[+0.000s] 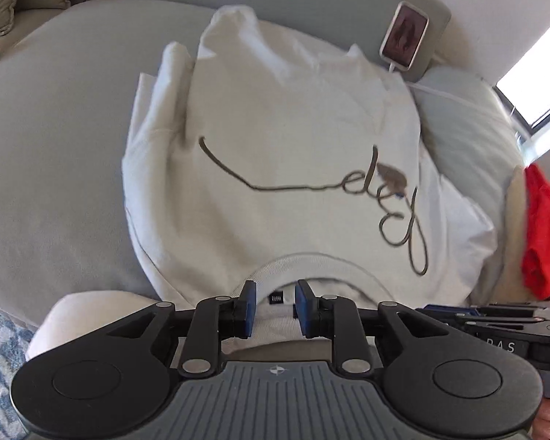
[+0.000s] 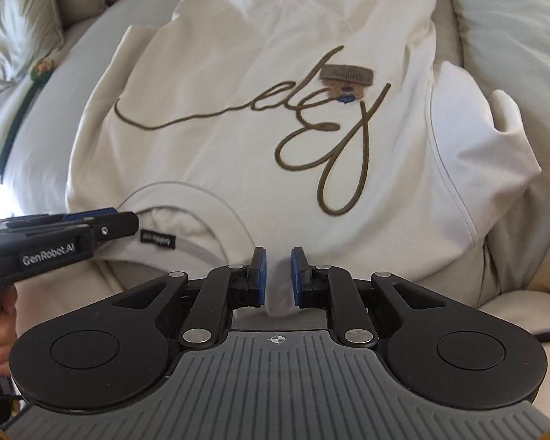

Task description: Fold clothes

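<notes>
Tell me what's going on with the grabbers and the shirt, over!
Left gripper open at the collar. Right gripper open, fabric fold between its pads. White sweatshirt front-up on the sofa, sleeves out. Nothing in the way.

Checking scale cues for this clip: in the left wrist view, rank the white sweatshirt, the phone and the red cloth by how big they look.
1. White sweatshirt, far the largest.
2. Red cloth, cut off by the frame edge, so its full extent is unsure.
3. Phone, smallest, though it also lies farthest from the camera.
</notes>
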